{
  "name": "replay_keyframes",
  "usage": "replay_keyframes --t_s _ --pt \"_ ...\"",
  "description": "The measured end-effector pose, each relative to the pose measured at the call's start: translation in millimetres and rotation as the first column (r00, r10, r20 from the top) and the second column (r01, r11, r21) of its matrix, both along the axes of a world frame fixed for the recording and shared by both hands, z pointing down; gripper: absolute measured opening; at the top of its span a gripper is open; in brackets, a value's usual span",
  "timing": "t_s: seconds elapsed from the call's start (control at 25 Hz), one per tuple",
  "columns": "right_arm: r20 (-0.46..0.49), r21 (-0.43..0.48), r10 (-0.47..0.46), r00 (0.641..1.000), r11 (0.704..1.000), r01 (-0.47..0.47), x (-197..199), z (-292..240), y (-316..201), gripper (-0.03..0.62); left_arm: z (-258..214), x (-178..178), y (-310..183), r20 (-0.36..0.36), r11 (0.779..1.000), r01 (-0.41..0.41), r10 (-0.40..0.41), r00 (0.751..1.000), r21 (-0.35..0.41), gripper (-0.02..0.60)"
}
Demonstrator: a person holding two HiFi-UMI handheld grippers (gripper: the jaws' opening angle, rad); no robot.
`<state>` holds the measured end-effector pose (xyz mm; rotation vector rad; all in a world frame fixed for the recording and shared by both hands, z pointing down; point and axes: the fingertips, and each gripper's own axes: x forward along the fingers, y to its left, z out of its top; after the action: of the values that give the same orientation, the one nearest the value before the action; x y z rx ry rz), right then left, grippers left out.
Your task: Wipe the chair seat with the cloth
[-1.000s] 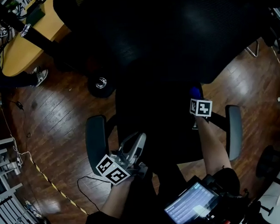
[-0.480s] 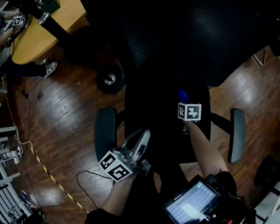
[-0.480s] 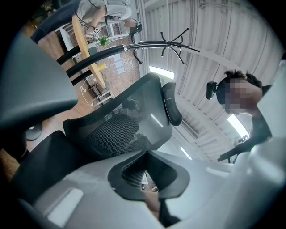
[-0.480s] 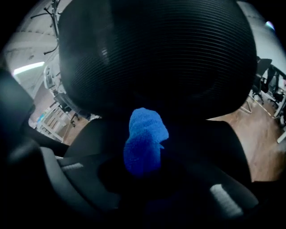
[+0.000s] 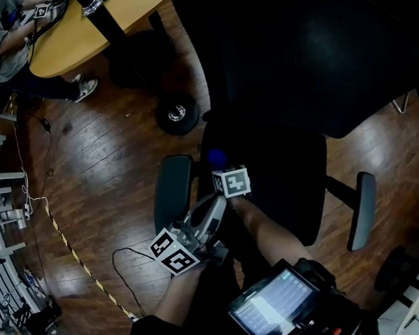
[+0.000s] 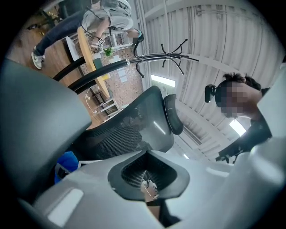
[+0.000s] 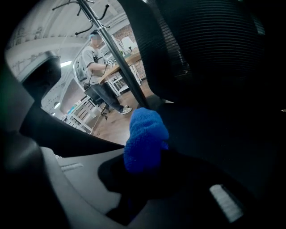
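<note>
Head view first: the right gripper (image 5: pixel 222 168) is down over the seat (image 5: pixel 281 194) with the blue cloth (image 5: pixel 216 157) poking out ahead of it. The cloth sits at the seat's left edge, just beside the left armrest (image 5: pixel 171 193). The left gripper (image 5: pixel 213 206) hangs low near the seat's front corner and takes no part in the wipe. By my reading the wipe is under way. How much is done I can't call, because the black seat shows no streak, no damp patch and no dirt. The whole right half towards the far armrest (image 5: pixel 361 210) lies well apart from the cloth. The seat and the backrest (image 5: pixel 308 53) melt into one dark mass, and their joint is lost.

Left gripper view: the left gripper (image 6: pixel 146 190) has its grey jaws together with nothing between them, and only a small ribbed hollow shows behind the tips. A dab of blue, the cloth (image 6: pixel 67 163), peeks in at the lower left, and the mesh of the backrest (image 6: pixel 116 134) sits beyond. The seat itself is blocked by the jaws.

Right gripper view: the right gripper (image 7: pixel 145 167) is clamped on the cloth (image 7: pixel 145 136), which bunches up in a fat blue wad out of the jaws. The seat (image 7: pixel 232 138) is pure black here. Whether the wad presses on it or rides just above, I can't tell. Only a slice of floor (image 7: pixel 118 123) is lit.
</note>
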<state>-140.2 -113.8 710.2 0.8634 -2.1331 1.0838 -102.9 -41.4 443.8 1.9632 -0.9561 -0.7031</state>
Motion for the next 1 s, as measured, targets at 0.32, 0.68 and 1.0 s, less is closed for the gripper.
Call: replay_keyframes --t_s 0.32,0.68,1.0 --pt "-0.067 0.018 0.08 0.995 0.997 -0.079 54 17 -10 0.044 5 2 -1 0.003 1.0 -0.03 0.03 1.0 0.002 -0.009" --pt "-0.246 0.066 0.307 0.919 0.951 -0.3 246 25 -22 0.044 10 24 -7 0.022 0.995 -0.101 0.101 0.995 -0.012 -0.009" --pt "-0.324 0.134 0.463 0.825 0.886 -0.444 377 12 -1 0.044 11 49 -12 0.026 0.989 -0.15 0.15 0.988 -0.009 -0.009"
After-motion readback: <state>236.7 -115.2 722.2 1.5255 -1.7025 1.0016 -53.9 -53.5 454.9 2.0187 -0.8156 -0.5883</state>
